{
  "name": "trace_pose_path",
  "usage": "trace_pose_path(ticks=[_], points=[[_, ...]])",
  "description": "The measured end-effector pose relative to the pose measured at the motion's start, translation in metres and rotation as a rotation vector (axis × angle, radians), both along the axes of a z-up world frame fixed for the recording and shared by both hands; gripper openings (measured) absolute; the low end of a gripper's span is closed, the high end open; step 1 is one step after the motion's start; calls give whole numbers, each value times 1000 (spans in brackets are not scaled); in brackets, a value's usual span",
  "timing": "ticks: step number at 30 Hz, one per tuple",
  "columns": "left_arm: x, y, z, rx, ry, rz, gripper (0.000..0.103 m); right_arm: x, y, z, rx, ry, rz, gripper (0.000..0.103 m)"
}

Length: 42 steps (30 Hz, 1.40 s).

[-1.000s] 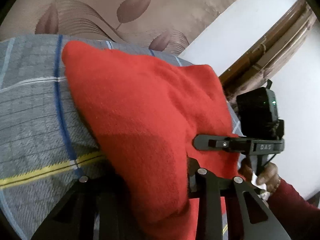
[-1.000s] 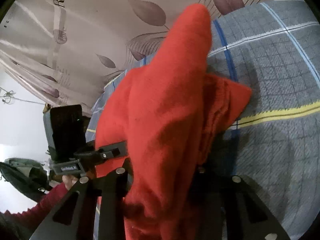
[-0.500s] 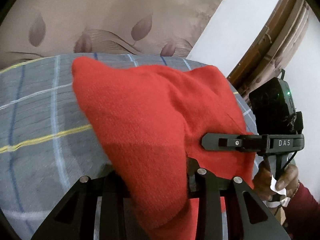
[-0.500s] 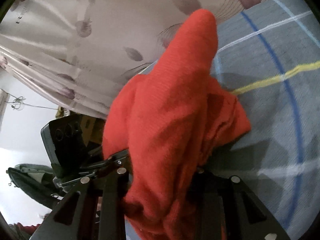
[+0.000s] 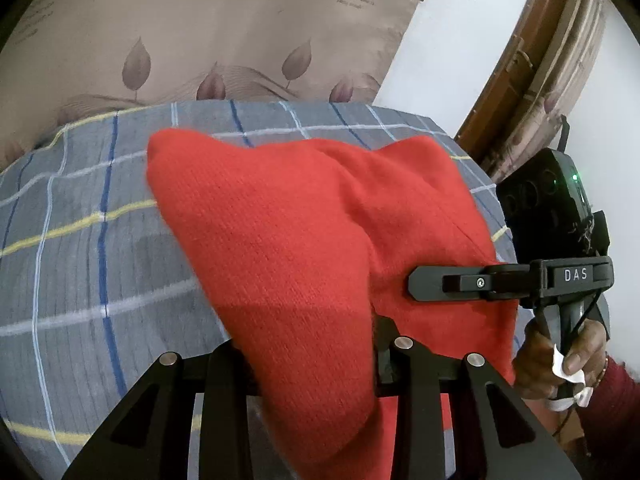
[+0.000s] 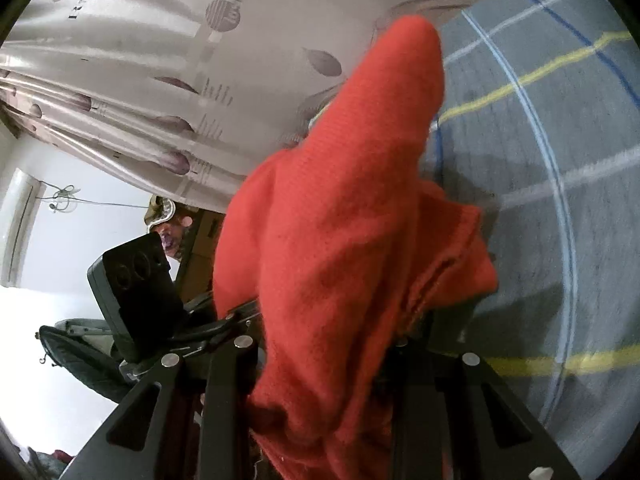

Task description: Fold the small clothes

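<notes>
A bed is covered by a grey checked sheet crossed with blue, white and yellow lines. Behind it a beige curtain printed with brownish leaves and small lettering is hung. A plain white wall is seen beside it, bordered by a brown wooden frame. Soft daylight is cast across the folds of the curtain.

Soft, even daylight fills both views. The white wall at the right wrist view's left edge is washed out by glare. The red cloth casts a soft shadow on the checked bedsheet. Fisheye bending curves the sheet's stripes; dark corners ring each frame. The cloth's edges look slightly blurred.
</notes>
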<state>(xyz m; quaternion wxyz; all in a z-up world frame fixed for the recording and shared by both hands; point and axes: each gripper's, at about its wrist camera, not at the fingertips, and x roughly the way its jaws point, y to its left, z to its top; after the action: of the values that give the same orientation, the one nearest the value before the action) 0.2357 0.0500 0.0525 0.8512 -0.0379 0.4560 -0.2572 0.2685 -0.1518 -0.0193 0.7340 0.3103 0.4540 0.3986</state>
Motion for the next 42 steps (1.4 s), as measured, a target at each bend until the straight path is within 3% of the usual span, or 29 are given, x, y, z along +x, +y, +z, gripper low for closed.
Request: trace_pose_path(ticks=[12, 33, 37, 42], points=[[-37, 8, -18, 30, -5, 15, 33, -35, 4, -22, -3, 46, 12, 28], [-45, 5, -46, 36, 1, 32, 35, -42, -6, -50, -26, 69, 9, 28], [-47, 11, -57, 22, -33, 79, 56, -40, -5, -55, -106, 25, 11, 31], [-57, 23, -63, 4, -116, 162, 77, -46, -7, -53, -173, -48, 5, 44]])
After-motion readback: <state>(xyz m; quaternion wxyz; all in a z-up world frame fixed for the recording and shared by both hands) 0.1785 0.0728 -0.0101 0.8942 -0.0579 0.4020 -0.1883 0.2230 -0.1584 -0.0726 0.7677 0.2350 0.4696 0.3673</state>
